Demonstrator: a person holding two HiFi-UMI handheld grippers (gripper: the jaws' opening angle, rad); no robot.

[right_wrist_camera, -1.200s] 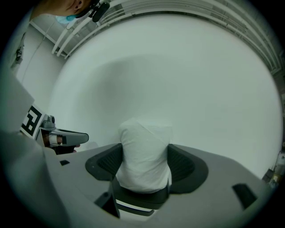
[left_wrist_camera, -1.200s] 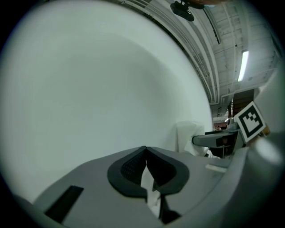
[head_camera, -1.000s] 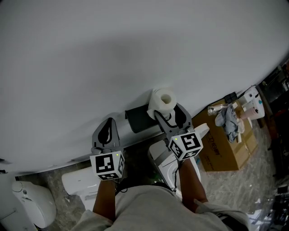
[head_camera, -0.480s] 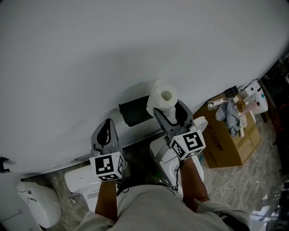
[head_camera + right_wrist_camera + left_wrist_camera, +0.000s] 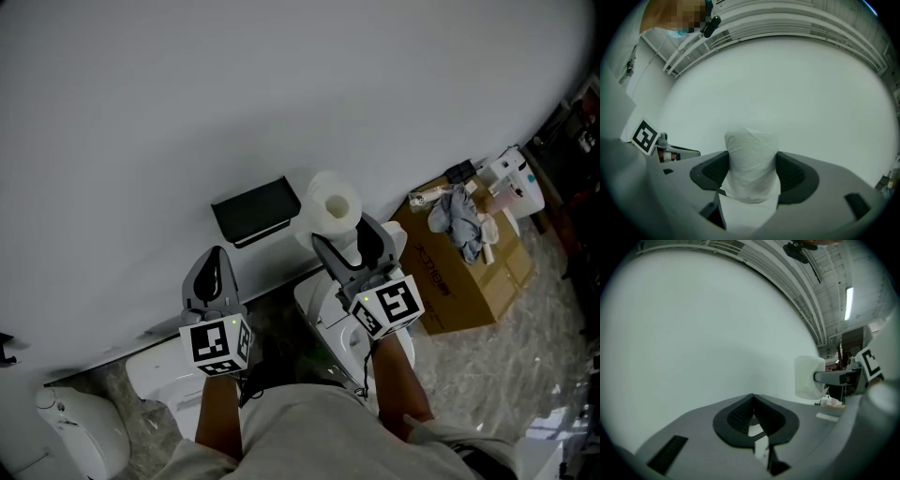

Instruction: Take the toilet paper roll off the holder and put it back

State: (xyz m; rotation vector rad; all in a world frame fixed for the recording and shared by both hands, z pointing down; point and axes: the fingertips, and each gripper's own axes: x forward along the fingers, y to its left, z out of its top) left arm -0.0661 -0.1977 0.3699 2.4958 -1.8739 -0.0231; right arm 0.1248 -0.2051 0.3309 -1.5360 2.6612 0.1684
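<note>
Head view: the right gripper [image 5: 345, 236] is clamping the roll [image 5: 335, 206], which is now sitting farther from the black holder [image 5: 255, 213] than a second ago, so it is off and clear.

Left gripper view: the left gripper [image 5: 752, 404] is idling, pinched together and empty.

Right gripper view: the jaws are squeezing the roll's sides; returning it is probably coming next.

The white roll [image 5: 335, 208] is off its mount, clamped upright between the jaws of the right gripper [image 5: 345, 234], with its core hole showing on top. The black holder [image 5: 255, 210] sits on the wall just to its left, not touching it.
</note>
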